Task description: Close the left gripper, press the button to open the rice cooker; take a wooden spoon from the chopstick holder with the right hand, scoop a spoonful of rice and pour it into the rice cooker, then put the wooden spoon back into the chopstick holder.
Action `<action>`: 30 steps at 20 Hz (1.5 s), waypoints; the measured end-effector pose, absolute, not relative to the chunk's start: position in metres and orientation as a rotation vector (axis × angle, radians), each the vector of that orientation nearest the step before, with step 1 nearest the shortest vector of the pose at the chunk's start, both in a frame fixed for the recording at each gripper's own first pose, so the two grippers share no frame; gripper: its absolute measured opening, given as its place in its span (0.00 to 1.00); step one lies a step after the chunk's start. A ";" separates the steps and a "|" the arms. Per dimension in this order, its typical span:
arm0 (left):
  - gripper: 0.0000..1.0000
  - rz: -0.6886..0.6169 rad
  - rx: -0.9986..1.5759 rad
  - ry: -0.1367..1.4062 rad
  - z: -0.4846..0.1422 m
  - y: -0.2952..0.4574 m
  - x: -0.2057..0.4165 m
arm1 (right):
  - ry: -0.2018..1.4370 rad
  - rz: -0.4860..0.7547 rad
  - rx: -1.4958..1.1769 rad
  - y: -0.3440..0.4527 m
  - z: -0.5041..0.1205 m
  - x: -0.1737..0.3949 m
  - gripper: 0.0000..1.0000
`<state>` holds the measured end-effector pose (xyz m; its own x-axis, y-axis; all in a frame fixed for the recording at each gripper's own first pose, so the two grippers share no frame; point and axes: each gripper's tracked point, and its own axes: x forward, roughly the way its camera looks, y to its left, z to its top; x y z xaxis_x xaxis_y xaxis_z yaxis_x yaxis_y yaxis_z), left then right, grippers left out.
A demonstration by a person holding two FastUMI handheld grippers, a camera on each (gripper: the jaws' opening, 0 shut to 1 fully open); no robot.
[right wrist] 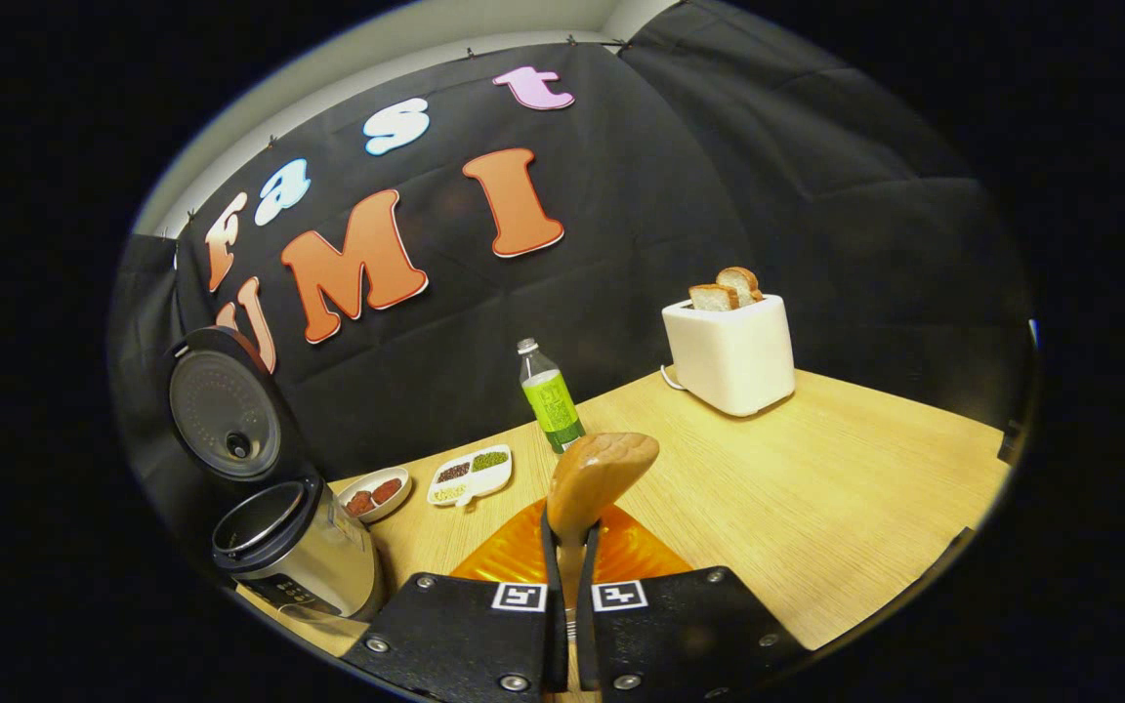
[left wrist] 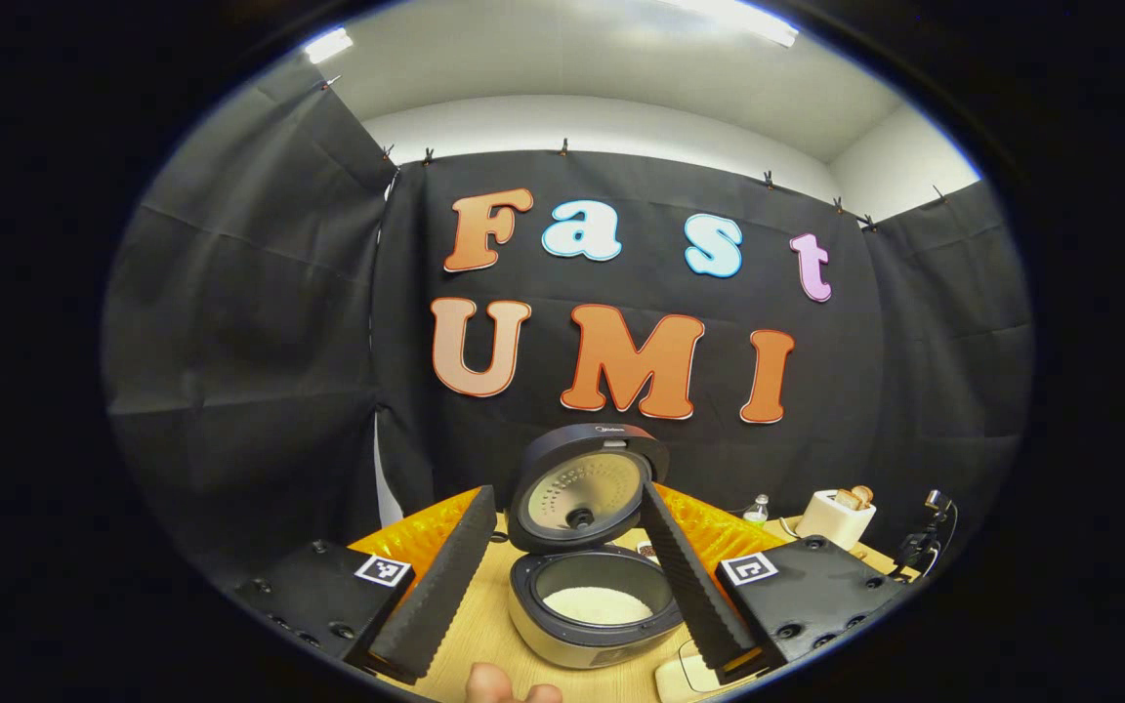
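Ceiling strip lights (left wrist: 730, 18) glare white in the left gripper view, lighting the booth evenly and brightly. Both views bow strongly toward their rims. The tabletop (right wrist: 816, 488) is sharp, with soft shadows.

The wooden table (right wrist: 816, 469) bears rice cooker (right wrist: 294, 547), toaster (right wrist: 730, 356), bottle (right wrist: 551, 398), dishes (right wrist: 470, 475).

right gripper (right wrist: 569, 547) gripping wooden spoon (right wrist: 594, 475) (bowl up)

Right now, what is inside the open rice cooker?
In the left gripper view, the rice cooker stands with its lid raised, and a layer of white rice lies in the pot. The near wall hides the front of the pot's floor.
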<state>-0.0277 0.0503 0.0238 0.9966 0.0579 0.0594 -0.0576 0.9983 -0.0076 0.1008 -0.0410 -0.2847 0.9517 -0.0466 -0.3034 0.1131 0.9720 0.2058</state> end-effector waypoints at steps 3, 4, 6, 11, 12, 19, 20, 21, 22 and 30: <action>1.00 0.056 0.002 -0.047 0.021 0.050 -0.026 | 0.290 -0.079 0.217 -0.037 -0.274 0.102 0.02; 1.00 0.057 0.008 -0.044 0.020 0.052 -0.026 | 0.283 -0.074 0.220 -0.037 -0.266 0.101 0.01; 0.99 0.060 0.020 -0.047 0.021 0.054 -0.028 | 0.264 -0.076 0.210 -0.037 -0.251 0.099 0.01; 0.99 0.033 0.024 -0.083 0.029 0.050 -0.037 | 0.160 -0.052 0.122 -0.024 -0.192 0.074 0.01; 0.97 0.039 0.032 -0.085 0.029 0.053 -0.039 | 0.137 -0.041 0.111 -0.018 -0.180 0.066 0.01; 0.98 0.021 0.032 -0.084 0.028 0.055 -0.055 | 0.079 0.064 0.025 0.037 -0.137 0.009 0.01; 0.99 0.018 0.029 -0.086 0.028 0.056 -0.056 | 0.080 0.076 -0.009 0.045 -0.138 0.001 0.01; 0.97 0.017 0.025 -0.089 0.029 0.058 -0.058 | 0.080 0.081 -0.043 0.053 -0.143 -0.007 0.01; 0.97 0.017 0.023 -0.092 0.029 0.059 -0.060 | 0.084 0.083 -0.076 0.059 -0.148 -0.014 0.02; 0.97 0.020 0.008 -0.084 0.024 0.079 -0.072 | 0.195 0.075 -0.309 0.096 -0.220 -0.031 0.01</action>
<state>-0.0725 0.0790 0.0241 0.9963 0.0192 0.0840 -0.0199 0.9998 0.0075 -0.0310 0.0961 -0.2201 0.9785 0.0434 -0.2016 -0.1028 0.9502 -0.2942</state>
